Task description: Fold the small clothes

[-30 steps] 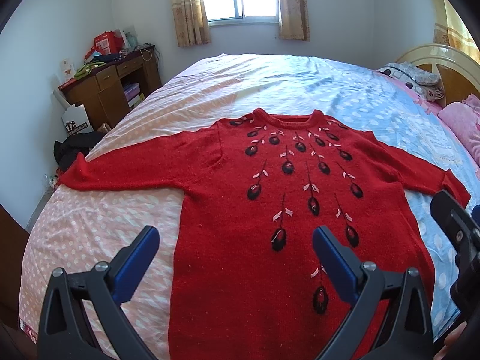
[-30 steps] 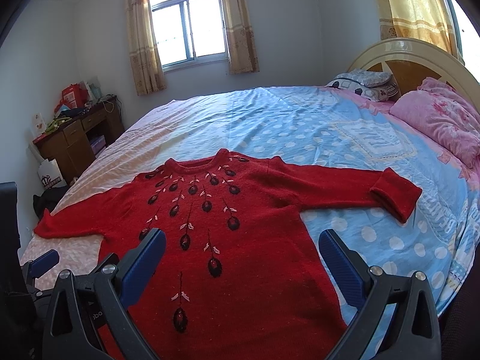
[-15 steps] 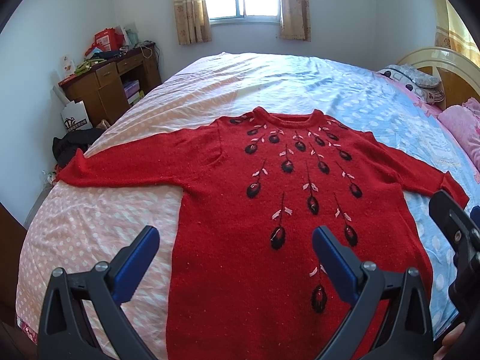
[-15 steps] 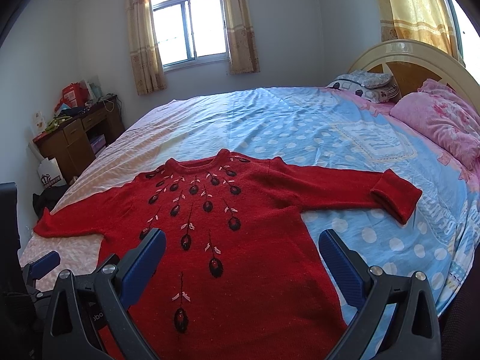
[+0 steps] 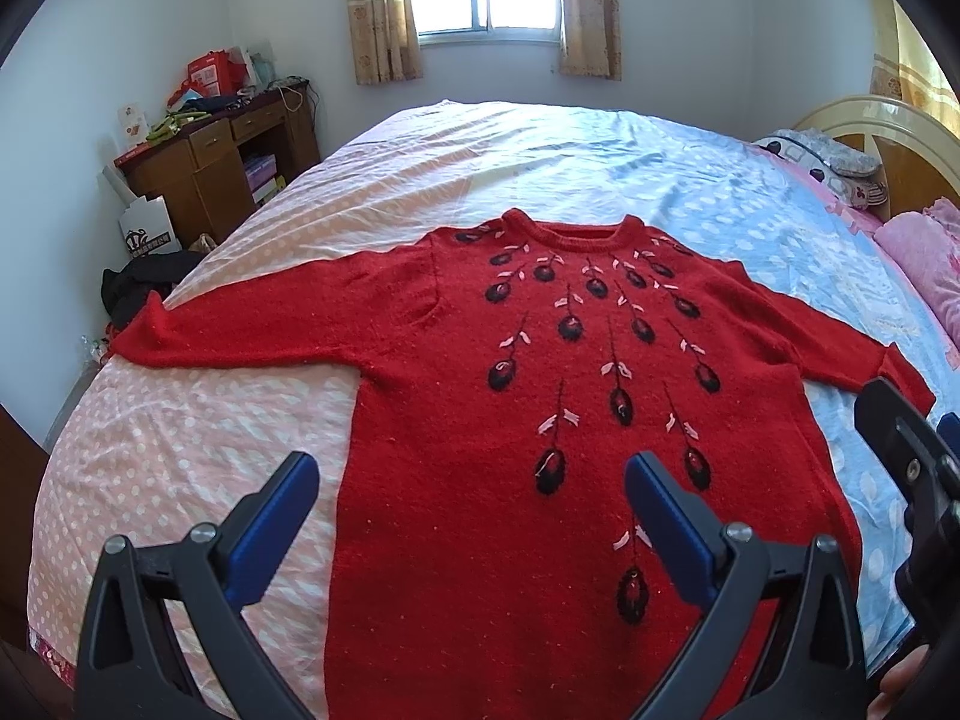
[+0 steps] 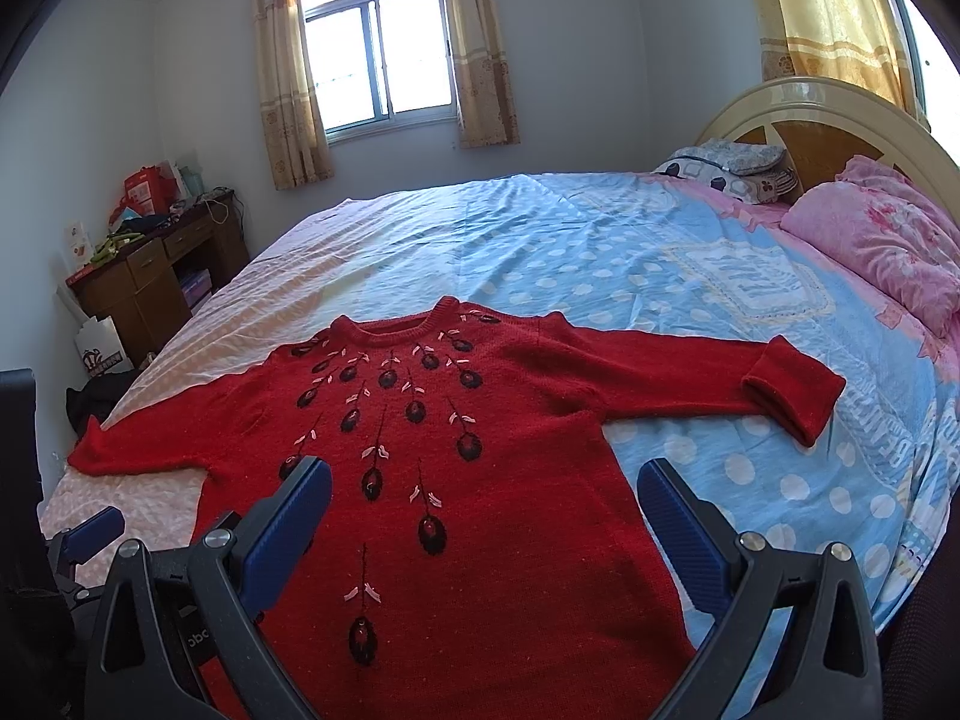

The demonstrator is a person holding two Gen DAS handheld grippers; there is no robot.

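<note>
A red knit sweater [image 5: 480, 396] with dark flower embroidery lies flat and face up on the bed, both sleeves spread out sideways; it also shows in the right wrist view [image 6: 480, 456]. Its right cuff [image 6: 792, 390] is turned back. My left gripper [image 5: 471, 498] is open and empty, hovering above the sweater's lower left part. My right gripper [image 6: 483, 504] is open and empty above the lower right part. The right gripper's body shows at the right edge of the left wrist view [image 5: 912, 468].
The bed [image 6: 600, 240] has a pink and blue dotted sheet. Pink pillows [image 6: 876, 240] and a headboard [image 6: 840, 120] are at the right. A wooden desk [image 5: 216, 162] with clutter, a white bag [image 5: 150, 234] and dark clothes [image 5: 144, 288] stand left of the bed.
Both grippers stay open and nearly still; the left wrist view has drifted slightly, with the sweater sitting a little higher and more left in frame.
</note>
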